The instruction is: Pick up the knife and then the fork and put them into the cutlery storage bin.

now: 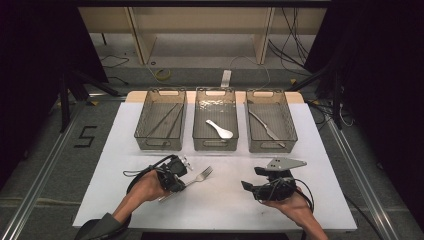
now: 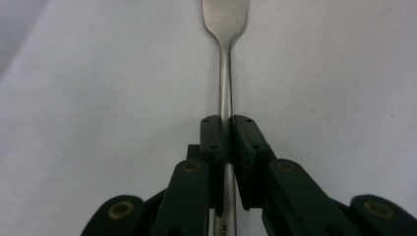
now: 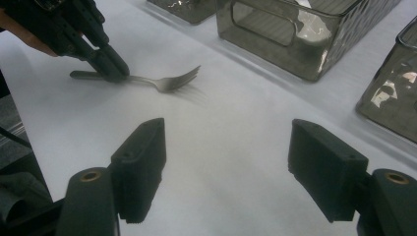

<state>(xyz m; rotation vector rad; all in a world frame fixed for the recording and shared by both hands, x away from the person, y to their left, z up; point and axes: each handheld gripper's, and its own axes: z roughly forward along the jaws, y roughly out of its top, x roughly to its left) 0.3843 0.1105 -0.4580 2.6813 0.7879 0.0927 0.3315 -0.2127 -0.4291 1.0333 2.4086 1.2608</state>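
Observation:
A metal fork lies at the front left of the white table, tines pointing toward the bins. My left gripper is shut on the fork's handle, the jaws pinching it from both sides. In the right gripper view the fork looks slightly raised above its shadow, with the left gripper clamped on its handle. My right gripper is held over the front right of the table, jaws wide apart with nothing between the fingers.
Three smoky transparent bins stand in a row at the back: the left bin holds chopsticks, the middle bin a white spoon, the right bin a knife. Bare white table surface lies between the grippers.

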